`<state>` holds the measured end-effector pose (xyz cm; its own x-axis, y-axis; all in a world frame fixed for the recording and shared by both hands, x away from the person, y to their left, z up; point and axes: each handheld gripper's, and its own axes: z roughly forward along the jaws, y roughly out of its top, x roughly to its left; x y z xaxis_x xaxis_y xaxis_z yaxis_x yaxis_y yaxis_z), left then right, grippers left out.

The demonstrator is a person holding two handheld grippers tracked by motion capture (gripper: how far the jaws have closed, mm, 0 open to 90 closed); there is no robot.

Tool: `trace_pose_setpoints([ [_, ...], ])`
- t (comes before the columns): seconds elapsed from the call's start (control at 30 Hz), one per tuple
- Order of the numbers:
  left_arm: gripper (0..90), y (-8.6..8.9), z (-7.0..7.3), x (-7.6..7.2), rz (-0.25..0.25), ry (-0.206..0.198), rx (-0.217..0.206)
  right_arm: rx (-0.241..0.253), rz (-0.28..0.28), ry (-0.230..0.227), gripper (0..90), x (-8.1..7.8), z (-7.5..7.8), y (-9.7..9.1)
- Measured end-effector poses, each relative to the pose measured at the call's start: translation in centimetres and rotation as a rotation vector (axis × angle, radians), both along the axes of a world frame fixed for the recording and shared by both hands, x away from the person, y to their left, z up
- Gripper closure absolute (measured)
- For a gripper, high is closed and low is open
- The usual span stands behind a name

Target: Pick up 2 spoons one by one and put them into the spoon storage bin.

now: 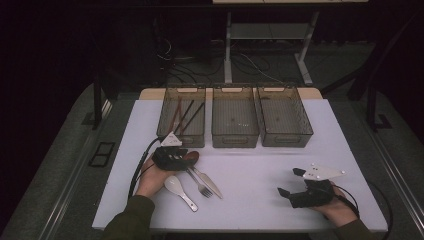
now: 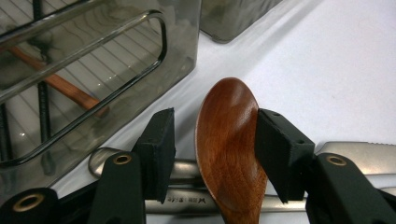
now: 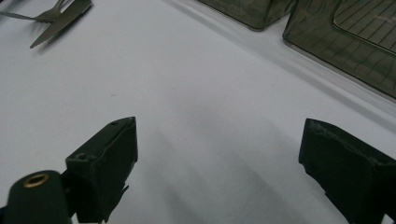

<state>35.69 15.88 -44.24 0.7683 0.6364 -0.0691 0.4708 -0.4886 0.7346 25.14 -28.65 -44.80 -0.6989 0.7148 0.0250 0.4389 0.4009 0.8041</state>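
Your left gripper point(image 2: 212, 154) jaws straddle the wooden spoon point(image 2: 229, 149) on the white tabletop point(image 1: 260, 175), 1 pad touching. Right gripper point(image 3: 219, 168) jaws wide, empty. 3 bins point(image 1: 235, 117) behind; dark room.

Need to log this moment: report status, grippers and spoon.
Left gripper around wooden spoon, one side touching, gap on the other. Right gripper open, nothing between. Spoon lies across metal cutlery, beside left bin.
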Motion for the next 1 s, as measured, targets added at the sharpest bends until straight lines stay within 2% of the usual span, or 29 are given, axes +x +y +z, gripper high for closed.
trace_pose_setpoints([
  [0.3,59.3,0.0,0.0,-0.1,-0.032,0.013,-0.014,-0.009,0.004,0.001,11.9,0.0,-0.1,0.0],
  [0.57,70.8,0.3,0.3,-0.2,-0.041,-0.017,0.009,-0.012,0.008,0.000,11.9,0.0,-0.1,0.0],
  [0.87,83.8,0.5,1.0,-0.5,-0.051,-0.056,-0.019,-0.012,0.009,0.000,12.0,0.0,-0.1,0.0],
  [1.0,84.9,0.7,1.2,-0.4,-0.056,-0.063,-0.002,-0.012,0.009,0.000,12.0,0.0,-0.1,0.0],
])
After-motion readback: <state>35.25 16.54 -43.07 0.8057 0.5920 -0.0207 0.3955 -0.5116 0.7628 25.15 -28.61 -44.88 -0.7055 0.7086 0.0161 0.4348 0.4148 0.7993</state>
